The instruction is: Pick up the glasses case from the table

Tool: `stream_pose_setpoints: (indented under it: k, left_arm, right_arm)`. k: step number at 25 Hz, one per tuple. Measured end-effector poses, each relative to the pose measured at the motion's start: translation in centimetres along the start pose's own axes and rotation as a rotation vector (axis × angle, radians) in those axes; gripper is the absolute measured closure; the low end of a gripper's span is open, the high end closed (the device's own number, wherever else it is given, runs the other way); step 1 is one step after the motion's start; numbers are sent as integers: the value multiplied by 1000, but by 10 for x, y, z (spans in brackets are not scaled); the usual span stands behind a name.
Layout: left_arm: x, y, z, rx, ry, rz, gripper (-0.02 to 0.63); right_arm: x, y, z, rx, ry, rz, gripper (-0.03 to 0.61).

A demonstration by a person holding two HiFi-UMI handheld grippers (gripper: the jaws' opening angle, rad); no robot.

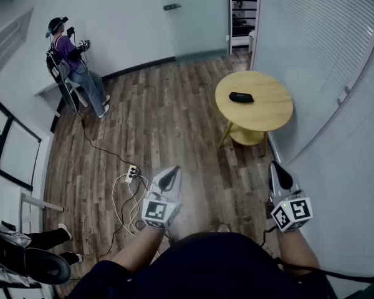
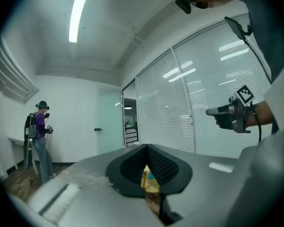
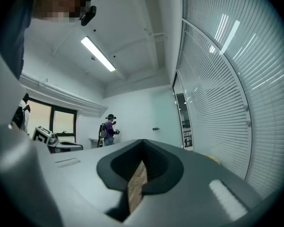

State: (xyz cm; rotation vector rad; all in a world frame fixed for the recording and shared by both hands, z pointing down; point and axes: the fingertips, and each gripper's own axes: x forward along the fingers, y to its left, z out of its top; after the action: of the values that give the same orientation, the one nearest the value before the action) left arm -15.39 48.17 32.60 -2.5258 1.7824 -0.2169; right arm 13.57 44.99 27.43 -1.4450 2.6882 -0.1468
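Head view, noted at the start of the approach: the glasses case (image 1: 241, 97), a dark oblong, lies flat near the middle of the round yellow counter (image 1: 269, 116), alone on it as far as I can see, and well apart from both tongs. Left tongs (image 1: 168, 179) and right tongs (image 1: 280, 177) are held level in front of my operator's body, over bare wood floor (image 1: 174, 123), aimed roughly toward the counter. Left gripper view: tips pressed together, only a sliver of the yellow counter showing past them, nothing gripped. Right gripper view: tips pressed together too, a strip of floor showing through the slit, nothing gripped. Judgement: the reach has not begun, and no part of the pick is done. The next move calls for walking up to the counter, spreading one pair of tongs, lowering it over the case across its narrow side, then closing. The right tongs look the better placed. A power strip (image 1: 132, 173) with loose cables lies on the floor to the left, off the likely path. A person (image 1: 75, 70) stands by the far wall, uninvolved.
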Motion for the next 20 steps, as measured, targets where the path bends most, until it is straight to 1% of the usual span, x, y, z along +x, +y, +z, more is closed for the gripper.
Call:
stream_pose_setpoints:
  k: [4, 9, 13, 14, 16, 18, 20]
  left_arm:
    - [20, -15, 9, 22, -17, -18, 611]
    - [38, -31, 20, 52, -26, -48, 611]
    - [51, -33, 30, 32, -37, -36, 611]
    - [54, -34, 30, 24, -36, -33, 611]
    - [62, -36, 26, 32, -25, -29, 611]
    - [69, -38, 21, 40, -17, -15, 611]
    - [77, -43, 19, 25, -17, 0, 611]
  right_arm:
    - [2, -15, -6, 21, 17, 0, 571]
    - [3, -29, -16, 20, 46, -3, 571]
    - [9, -45, -18, 20, 58, -35, 571]
    - [10, -52, -18, 25, 53, -48, 571]
    - [12, -65, -17, 41, 43, -63, 571]
    - [16, -74, -18, 51, 45, -60, 571]
    - [19, -83, -19, 38, 52, -44, 571]
